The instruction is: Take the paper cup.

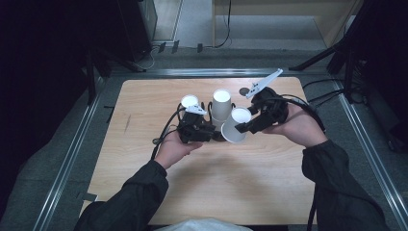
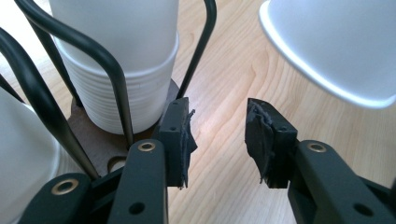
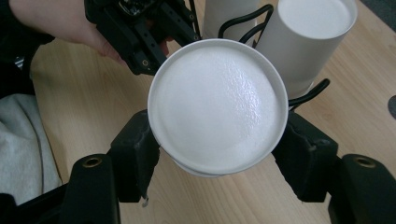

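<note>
Wooden table [image 1: 144, 101] — right gripper [image 3: 217, 158] jaws clamp white cup [image 3: 217, 105].

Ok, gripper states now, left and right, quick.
Left gripper: open, nothing between its jaws, beside the wire cup rack.
Right gripper: shut on a white paper cup, held by its sides.

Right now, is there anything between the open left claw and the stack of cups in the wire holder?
Yes. A black wire loop of the holder stands in front of the stacked cups, just left of the left claw. Its jaws are open over bare table.
</note>
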`<state>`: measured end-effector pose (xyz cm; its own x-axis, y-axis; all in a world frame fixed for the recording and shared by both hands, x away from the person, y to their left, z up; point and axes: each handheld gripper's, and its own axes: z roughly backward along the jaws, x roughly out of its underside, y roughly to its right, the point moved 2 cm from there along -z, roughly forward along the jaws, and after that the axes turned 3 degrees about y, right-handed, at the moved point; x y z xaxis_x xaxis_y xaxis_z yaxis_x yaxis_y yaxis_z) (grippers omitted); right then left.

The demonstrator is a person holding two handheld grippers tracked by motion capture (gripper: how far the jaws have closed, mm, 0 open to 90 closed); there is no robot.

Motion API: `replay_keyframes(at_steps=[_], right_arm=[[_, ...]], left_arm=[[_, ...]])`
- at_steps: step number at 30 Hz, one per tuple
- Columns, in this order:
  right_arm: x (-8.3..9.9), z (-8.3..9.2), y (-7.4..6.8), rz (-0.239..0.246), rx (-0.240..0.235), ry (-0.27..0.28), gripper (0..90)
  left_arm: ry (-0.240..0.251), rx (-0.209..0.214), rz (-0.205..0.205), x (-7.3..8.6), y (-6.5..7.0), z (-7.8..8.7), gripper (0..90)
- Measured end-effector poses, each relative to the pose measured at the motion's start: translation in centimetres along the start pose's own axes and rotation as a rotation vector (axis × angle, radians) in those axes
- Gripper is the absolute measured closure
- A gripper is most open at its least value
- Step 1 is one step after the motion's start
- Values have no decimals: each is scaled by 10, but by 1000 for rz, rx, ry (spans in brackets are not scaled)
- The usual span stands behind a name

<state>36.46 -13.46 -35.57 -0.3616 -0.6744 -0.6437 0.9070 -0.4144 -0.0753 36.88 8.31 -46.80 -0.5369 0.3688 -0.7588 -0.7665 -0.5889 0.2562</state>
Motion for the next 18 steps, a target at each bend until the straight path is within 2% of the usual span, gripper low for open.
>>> replay_keyframes(at_steps=[6,11,18], right_arm=[[16,-12,-3,-3,-23,-6,350],[28,-18,-5,-10,-42,1,351],[43,-25,-7,-20,-59,-1,350]], left_arm=[[-23,24,-27,4,-1,5,571],[-8,51,-35,8,0,11,539],[-12,84,-46,15,-3,15,495]])
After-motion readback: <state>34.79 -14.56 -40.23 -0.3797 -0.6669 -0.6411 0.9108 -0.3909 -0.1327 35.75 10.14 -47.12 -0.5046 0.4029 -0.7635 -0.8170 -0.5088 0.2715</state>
